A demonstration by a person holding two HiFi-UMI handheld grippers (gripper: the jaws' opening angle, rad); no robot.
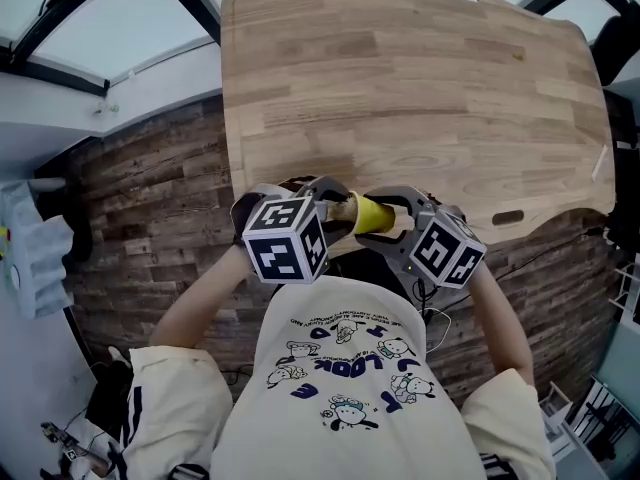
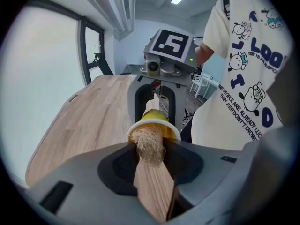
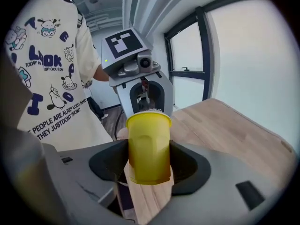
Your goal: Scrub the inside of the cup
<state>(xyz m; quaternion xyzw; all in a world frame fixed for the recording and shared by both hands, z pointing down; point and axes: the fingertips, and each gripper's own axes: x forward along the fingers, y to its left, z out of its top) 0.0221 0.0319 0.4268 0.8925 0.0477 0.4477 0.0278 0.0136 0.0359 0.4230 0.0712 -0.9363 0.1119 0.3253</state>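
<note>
Tabletop (image 1: 400,88) of pale wood fills the upper part of head view, w/ dark plank floor (image 1: 150,218) round it. Person in cream printed T-shirt (image 1: 345,388) is at its near edge, both forearms drawn in before the chest, the 2 grippers facing each other tip to tip. Right gripper (image 3: 149,161): jaws set wide, pressed on the sides of the yellow cup (image 3: 148,135). Cup is held in mid-air by the table's near edge, lying roughly on its side, mouth twd the left gripper (image 2: 150,154). That one's jaws are abt half closed, clamped on the flat wooden handle of a brush (image 2: 152,191). Brush points straight at the cup. Its tan bristles (image 2: 148,142) sit at the cup's mouth; how far in, can't tell.
</note>
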